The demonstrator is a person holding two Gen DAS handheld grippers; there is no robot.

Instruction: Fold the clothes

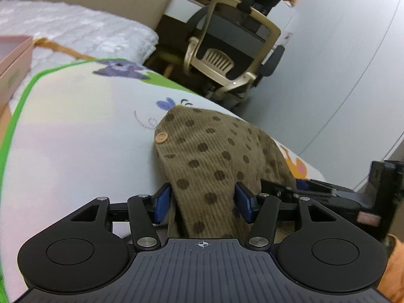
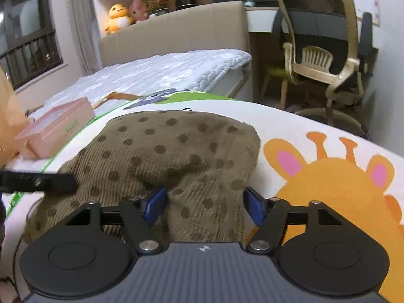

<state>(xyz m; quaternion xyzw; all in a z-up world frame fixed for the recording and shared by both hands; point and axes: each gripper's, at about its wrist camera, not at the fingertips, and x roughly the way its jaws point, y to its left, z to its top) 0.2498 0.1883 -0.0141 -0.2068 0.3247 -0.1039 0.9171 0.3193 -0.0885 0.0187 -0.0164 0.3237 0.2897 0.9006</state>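
Left wrist view: we see the left gripper [image 1: 203, 203] with its blue pads set fairly wide, and a bunched ridge of the brown spotted garment [image 1: 214, 156] runs between them. Cloth fills the gap but the pads do not clearly pinch it, so we cannot tell if it is gripped. The garment lies on the cartoon mat [image 1: 75, 131], long axis running away from the gripper toward the far edge of the mat, tapering to a rounded end near the orange button [image 1: 161, 137]. Pink box [image 1: 14, 63] at far left, office chair [image 1: 227, 58] beyond the mat. The right gripper [image 1: 328, 194] shows at right, low beside the cloth.

Right wrist view: the right gripper [image 2: 204, 207] also has its pads spread wide with a hump of the garment [image 2: 171, 156] between them; we cannot tell if it is held. Here the cloth spreads broad, lying flat on the mat [image 2: 290, 126], its wide edge away from us. Giraffe print [image 2: 335, 184] just right of it. Pink box [image 2: 58, 128] at left, bed [image 2: 164, 70] behind, chair [image 2: 325, 50] far right
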